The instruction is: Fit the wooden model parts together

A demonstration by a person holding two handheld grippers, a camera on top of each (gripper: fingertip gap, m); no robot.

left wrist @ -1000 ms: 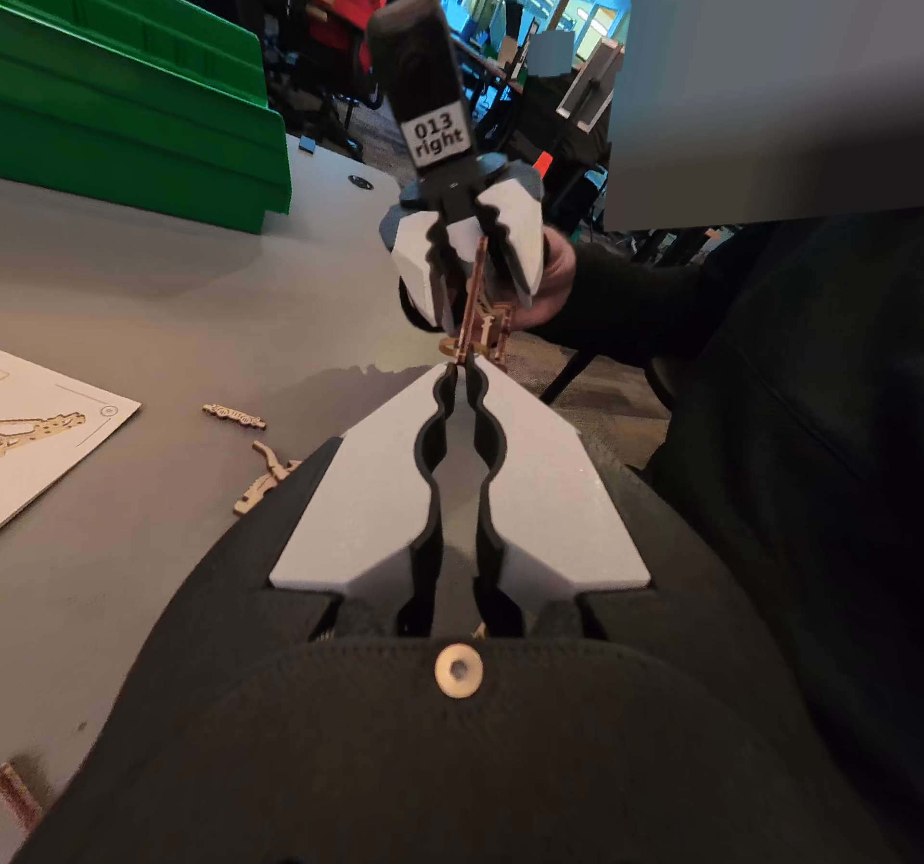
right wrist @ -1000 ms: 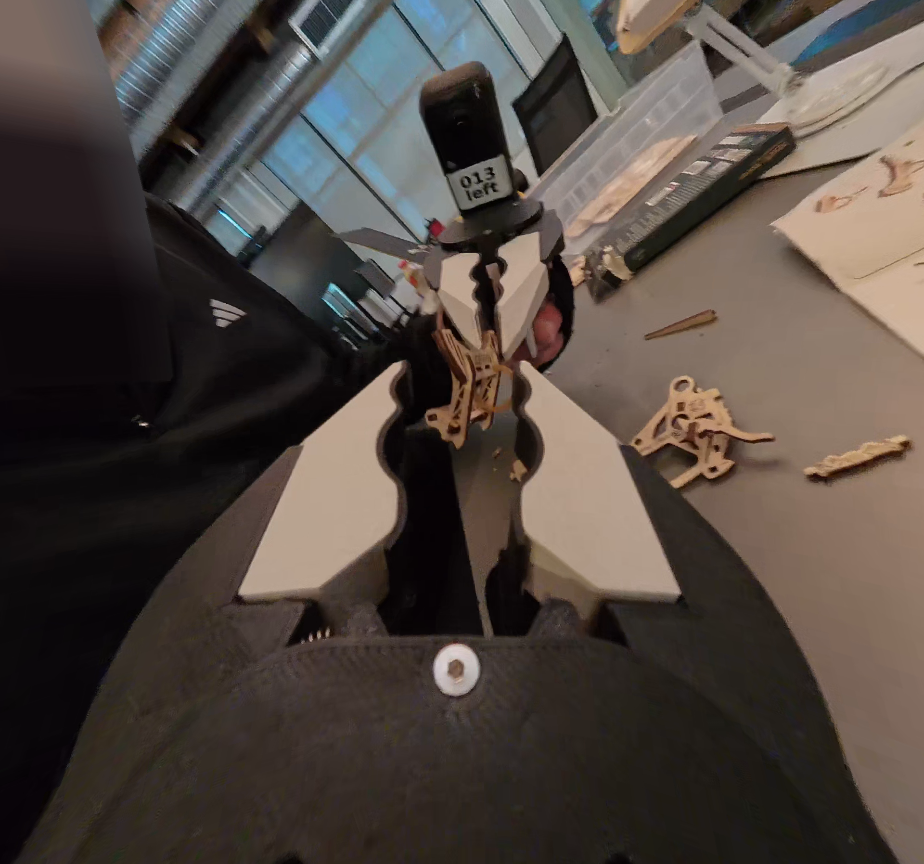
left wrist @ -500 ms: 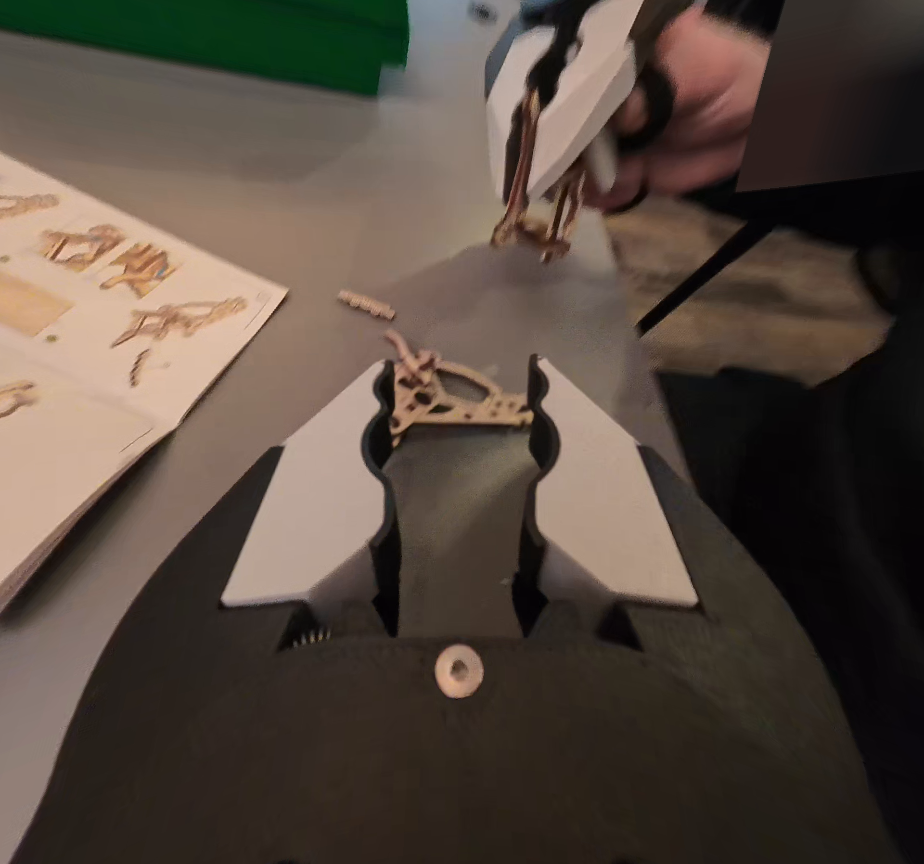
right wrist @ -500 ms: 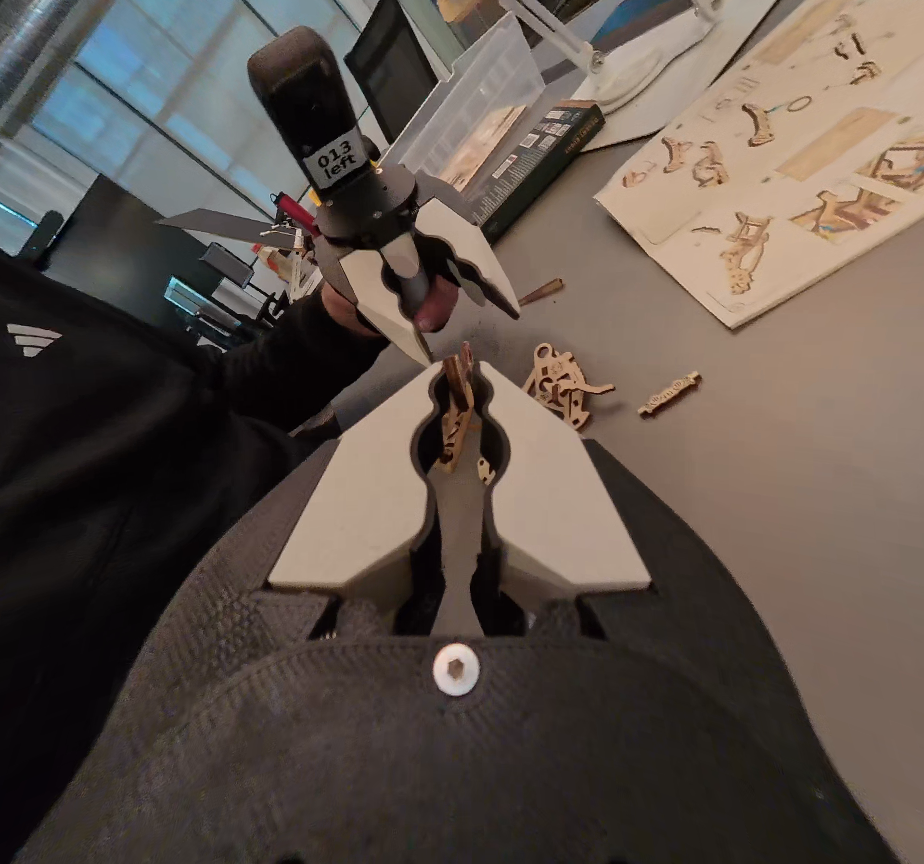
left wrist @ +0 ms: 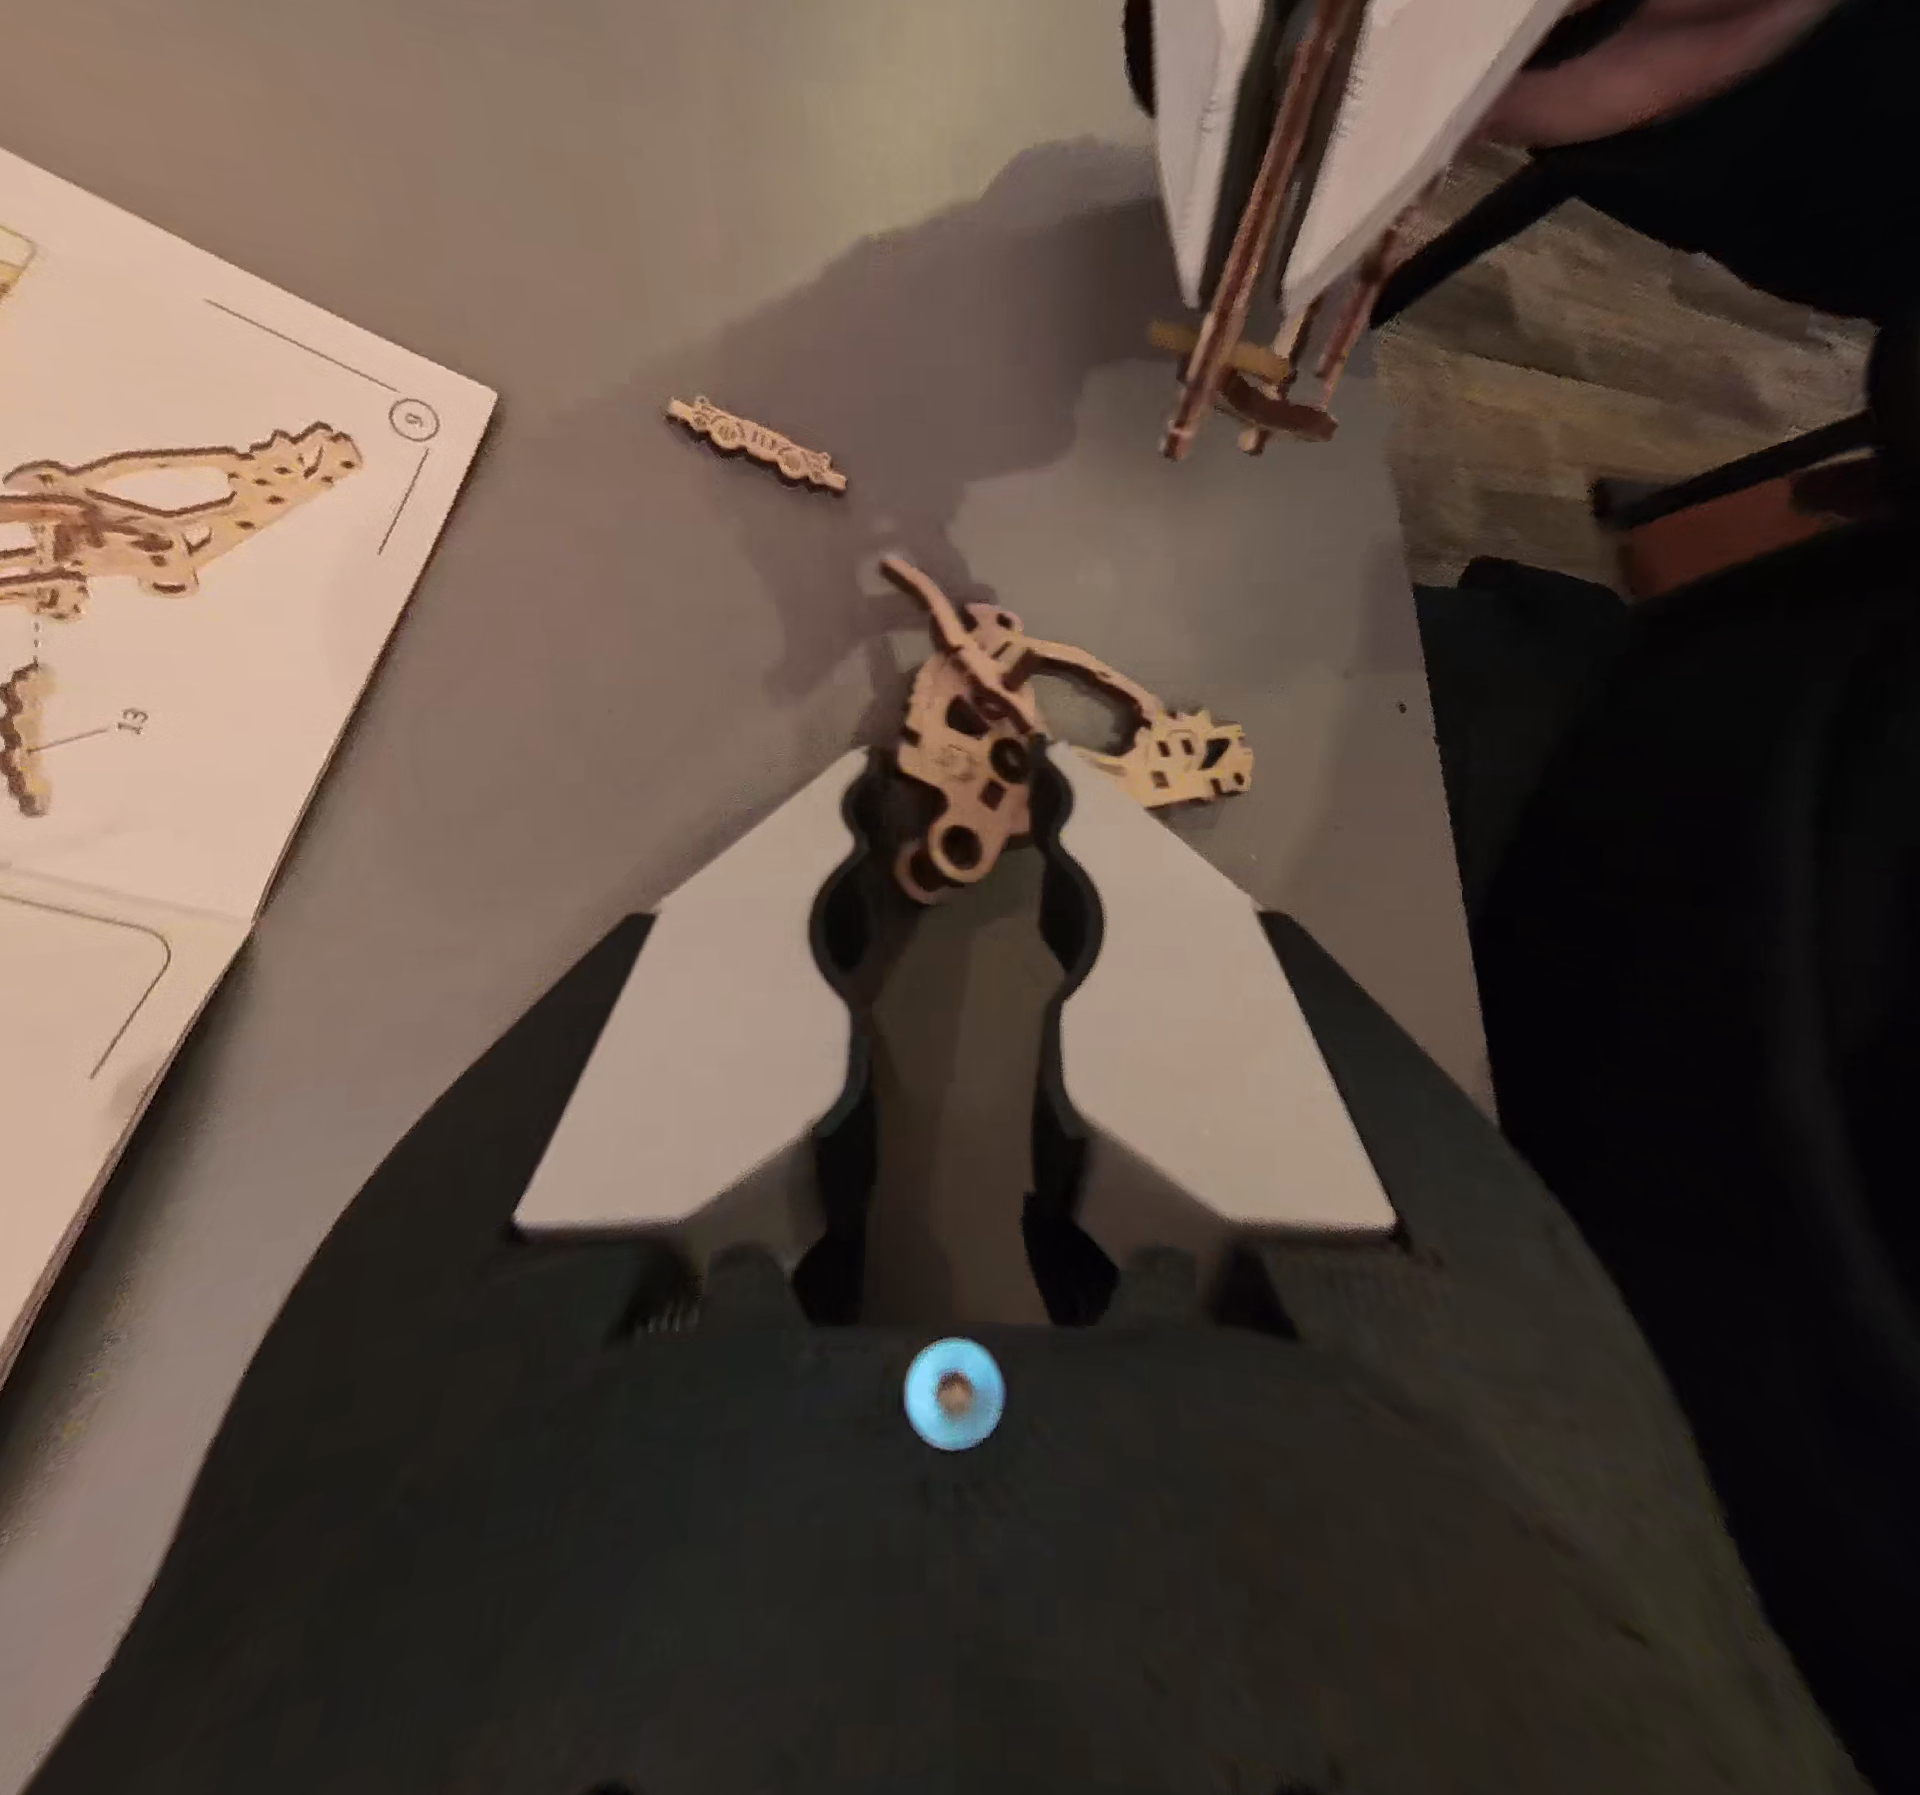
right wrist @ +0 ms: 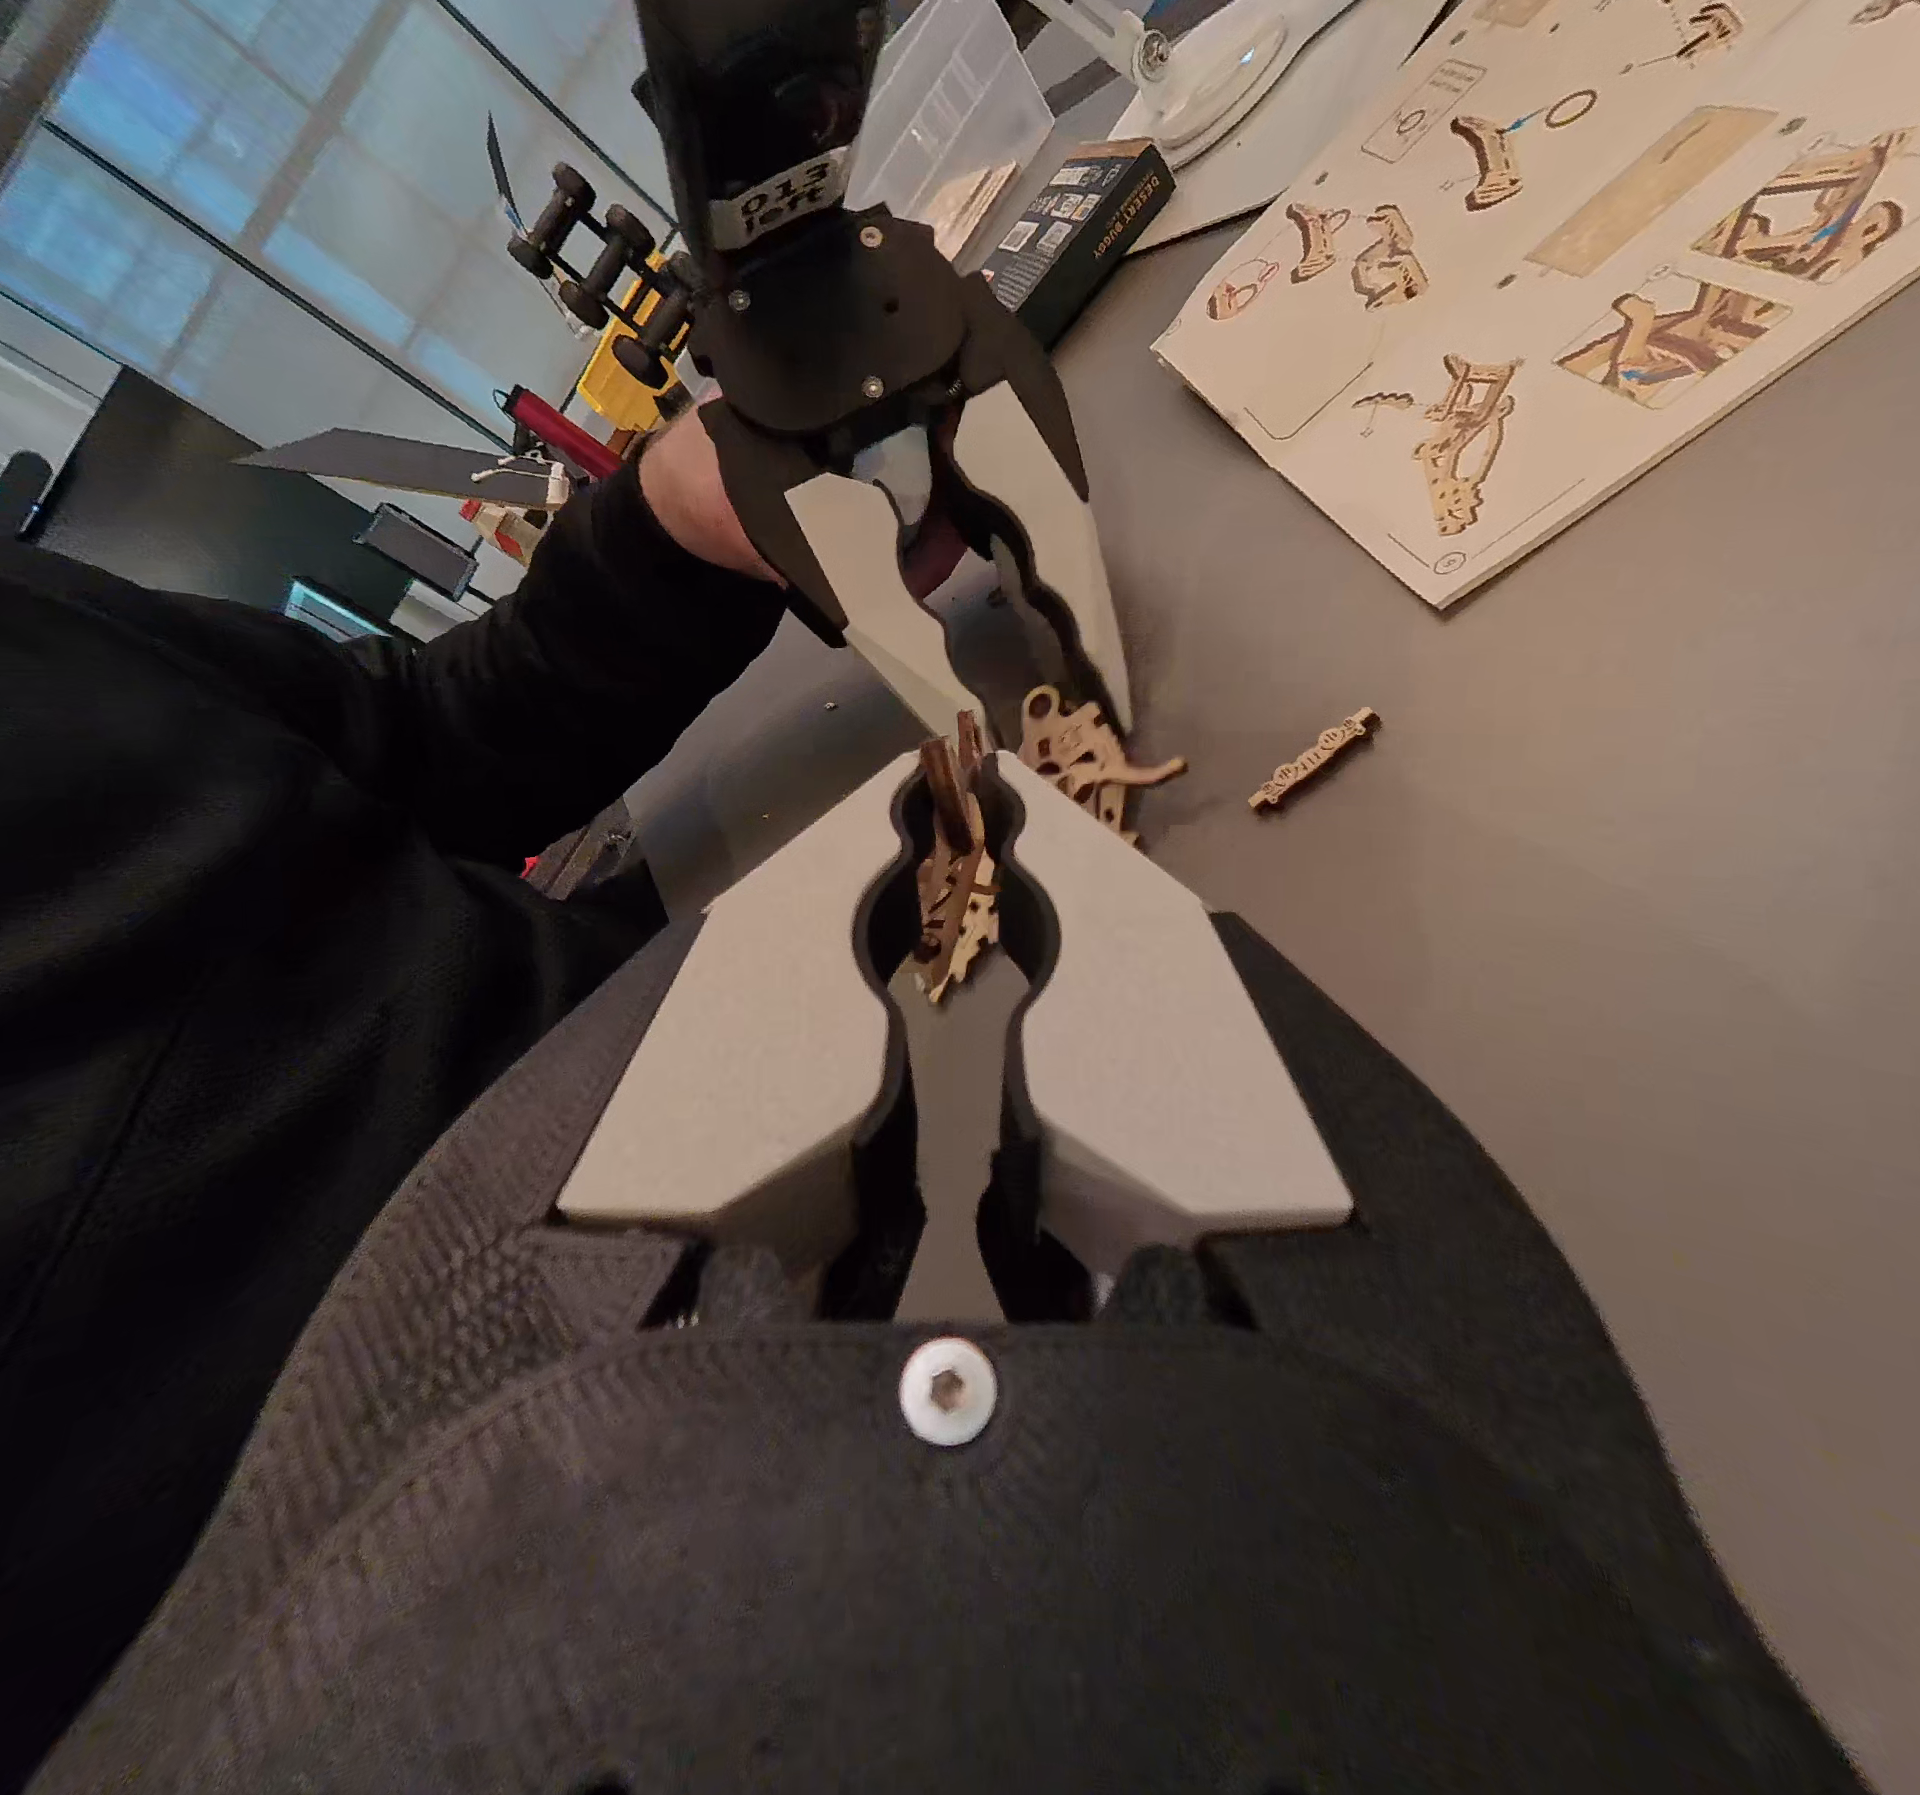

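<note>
The left gripper (left wrist: 951, 789) has its tips down at the grey table (left wrist: 644, 135), fingers apart around a flat wooden frame piece (left wrist: 1049, 737) that fills the gap between them. Just right of that piece the table edge (left wrist: 1423, 706) drops away. A small wooden strip (left wrist: 756, 444) lies apart on the far left side, with bare table between it and the frame piece. Farther left an instruction sheet (left wrist: 187, 602) covers the surface. Above the far right, the right gripper (right wrist: 961, 779) hangs clamped on a wooden sub-assembly (left wrist: 1242, 374), crowding the space over that corner; open tabletop stretches across the far middle
</note>
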